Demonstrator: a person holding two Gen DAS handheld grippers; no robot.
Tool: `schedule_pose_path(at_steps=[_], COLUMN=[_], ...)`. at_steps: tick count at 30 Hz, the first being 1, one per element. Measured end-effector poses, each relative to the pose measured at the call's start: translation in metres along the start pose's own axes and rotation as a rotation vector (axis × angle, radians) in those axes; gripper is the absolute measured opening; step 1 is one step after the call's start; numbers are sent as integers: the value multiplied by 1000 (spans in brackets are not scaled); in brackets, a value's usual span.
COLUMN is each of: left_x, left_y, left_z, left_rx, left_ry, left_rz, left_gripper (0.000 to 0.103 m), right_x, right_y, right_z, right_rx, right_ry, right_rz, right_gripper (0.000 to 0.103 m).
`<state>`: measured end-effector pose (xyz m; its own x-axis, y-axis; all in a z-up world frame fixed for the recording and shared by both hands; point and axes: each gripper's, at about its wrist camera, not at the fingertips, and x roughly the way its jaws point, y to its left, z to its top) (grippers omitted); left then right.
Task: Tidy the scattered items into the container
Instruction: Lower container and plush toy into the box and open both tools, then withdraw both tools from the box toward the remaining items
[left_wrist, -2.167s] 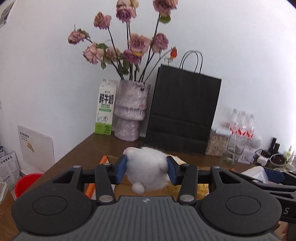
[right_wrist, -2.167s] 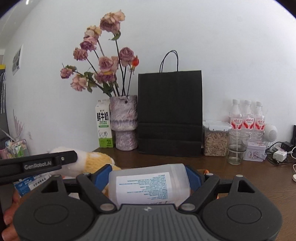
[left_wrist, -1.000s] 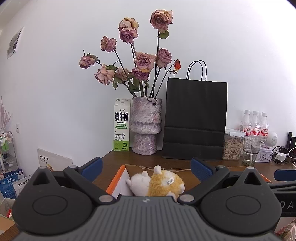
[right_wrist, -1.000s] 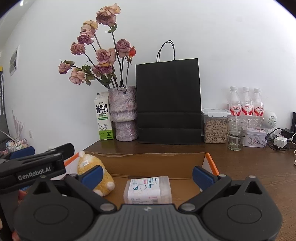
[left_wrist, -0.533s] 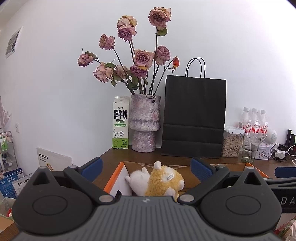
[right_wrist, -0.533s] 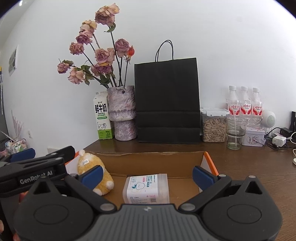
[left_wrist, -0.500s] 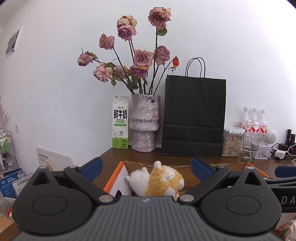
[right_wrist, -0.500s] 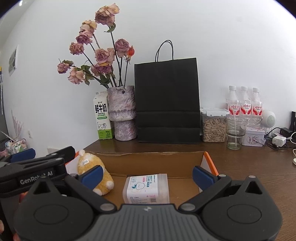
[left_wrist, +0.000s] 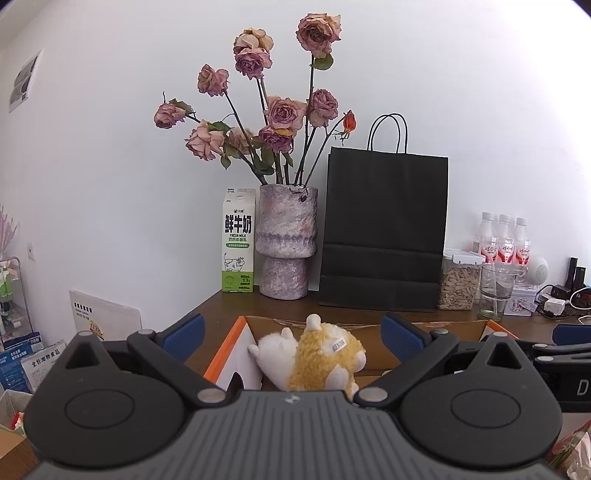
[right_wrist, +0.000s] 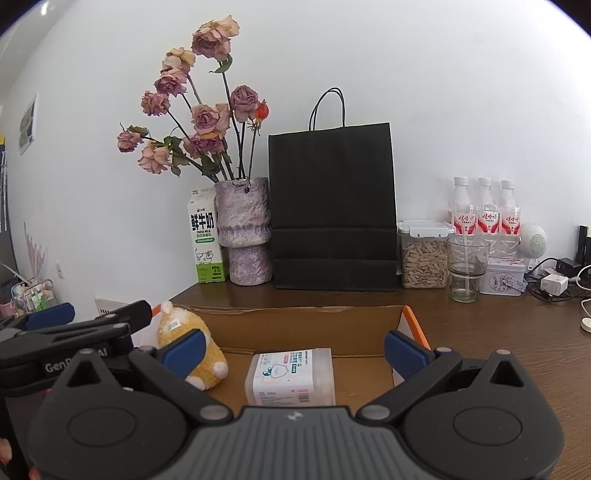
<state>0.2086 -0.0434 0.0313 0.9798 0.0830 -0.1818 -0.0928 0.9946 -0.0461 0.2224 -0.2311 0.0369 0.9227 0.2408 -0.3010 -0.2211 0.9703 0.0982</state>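
Having released the plush toy (left_wrist: 314, 354) and wipes pack (right_wrist: 291, 371) into the box (right_wrist: 295, 321), both tongs gape empty.

In the cardboard box (right_wrist: 317, 323) lie one plush toy (right_wrist: 192, 345) and one wipes pack (right_wrist: 291, 371). Behind the box stand one milk carton (right_wrist: 205, 236), one vase (right_wrist: 245, 230), one black paper bag (right_wrist: 332, 206), one seed jar (right_wrist: 424, 254), one glass (right_wrist: 467, 267) and three water bottles (right_wrist: 485, 216).

Both my wrist cameras sit low behind their claws, facing level toward the back wall across the desk (right_wrist: 498, 332). My left view looks from the box's (left_wrist: 236, 343) left end, close over the plush toy (left_wrist: 317, 354); my right view looks from farther right. Both share the box, toy, vase (left_wrist: 288, 243), black bag (right_wrist: 332, 206) and bottles (right_wrist: 484, 210).
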Motion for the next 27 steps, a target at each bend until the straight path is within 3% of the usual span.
schedule_pose_path(at_steps=[27], left_x=[-20], left_y=[9], left_z=[0], left_rx=[-59], left_ry=[-50], left_rz=[-34], left_gripper=[103], right_x=[-22], right_y=[3], right_z=[0], right_rx=[-41], right_ry=[-14], right_rz=[2], right_gripper=[103])
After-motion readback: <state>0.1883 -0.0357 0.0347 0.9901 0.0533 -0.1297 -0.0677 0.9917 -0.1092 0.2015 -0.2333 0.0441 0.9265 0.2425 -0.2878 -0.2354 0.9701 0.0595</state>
